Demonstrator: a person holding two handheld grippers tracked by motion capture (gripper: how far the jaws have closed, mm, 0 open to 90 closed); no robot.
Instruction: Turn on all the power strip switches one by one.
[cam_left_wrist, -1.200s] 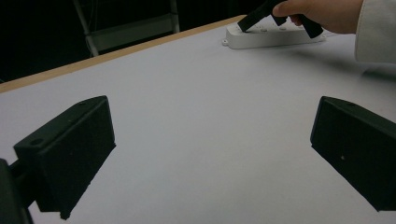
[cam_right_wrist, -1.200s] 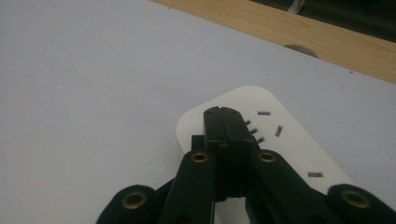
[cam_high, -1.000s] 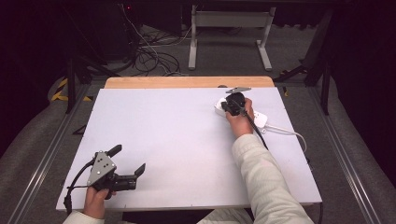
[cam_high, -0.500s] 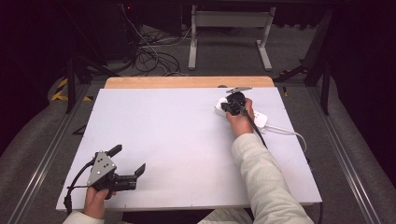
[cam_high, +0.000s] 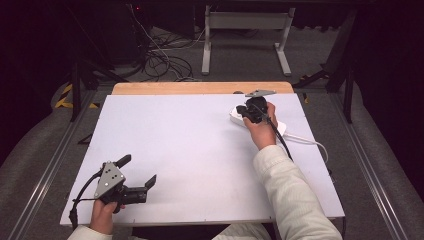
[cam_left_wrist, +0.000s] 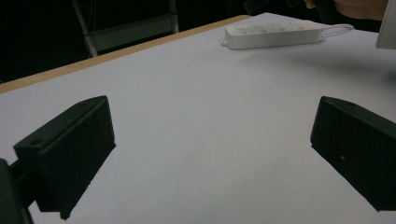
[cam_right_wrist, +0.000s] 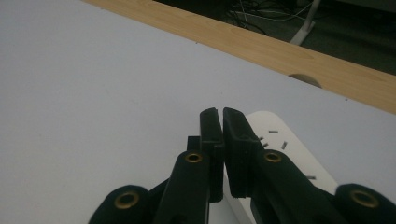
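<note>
The right gripper (cam_high: 248, 111) has lifted slightly off the power strip (cam_high: 280, 128) at the table's (cam_high: 190, 145) far right, jaws just parting a sliver, nothing between them. The left gripper (cam_high: 137, 172) hasn't moved, wide open and empty.

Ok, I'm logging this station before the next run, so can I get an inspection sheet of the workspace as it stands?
Surface: white table top, bare, with a wooden strip along the far edge.
Job's things: white power strip lying flat near the far right corner, nothing plugged into the sockets in view.
Clutter: nothing seen.
Grippers: left tool open, near the front left edge, nothing between its jaws; right tool shut, nothing between its jaws, over the power strip's end.
Cables: the strip's white cord runs off to the right; a black cable trails along the right forearm.
Surroundings: loose cables and a metal stand on the floor beyond.
</note>
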